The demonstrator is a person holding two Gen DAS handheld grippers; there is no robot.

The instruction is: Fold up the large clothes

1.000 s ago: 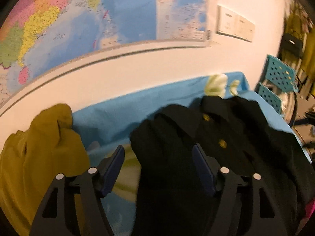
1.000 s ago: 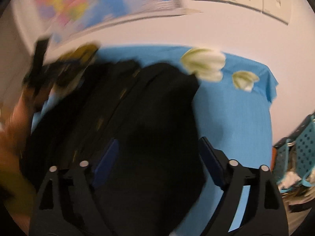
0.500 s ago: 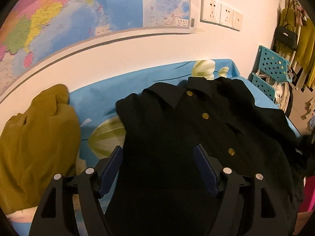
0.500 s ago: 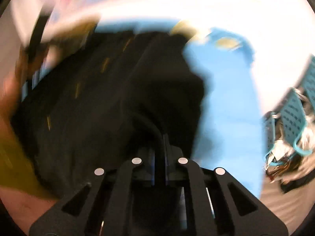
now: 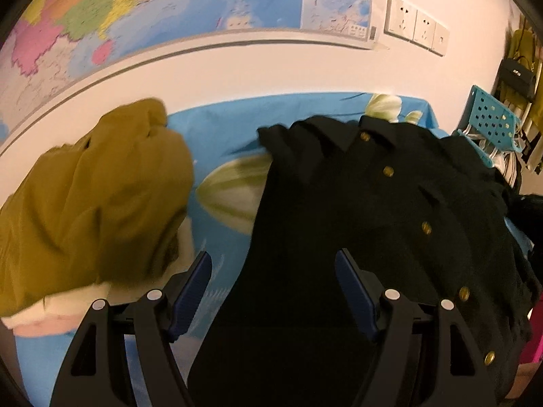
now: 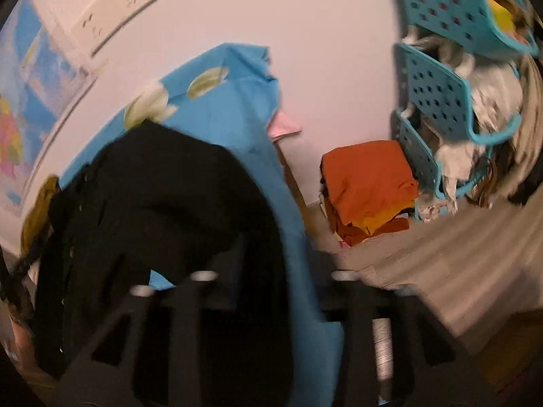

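Black button-front shirt point(image 5: 356, 224) spread front-up on the blue floral sheet point(image 5: 217, 129), collar toward the wall, brass-coloured buttons in a line down the placket. Fabric rumpled, not flat. In the blurred right wrist view its right side point(image 6: 176, 203) is bunched and lifted.

From the left wrist we look forward and slightly down along the left gripper point(image 5: 273, 285), whose fingers frame the bottom edge. This view faces the wall with the map point(image 5: 152, 17) and sockets point(image 5: 415, 28), close above the blue sheet point(image 5: 224, 129), with the shirt point(image 5: 356, 220) filling the near centre and the mustard garment point(image 5: 91, 200) at left. From the right wrist we look along the right gripper point(image 6: 271, 278), tilted and blurred, turned toward the sheet's far corner, the baskets point(image 6: 437, 98) and an orange pile point(image 6: 366, 173). Both views share the shirt, sheet, map, wall and baskets point(image 5: 488, 118).
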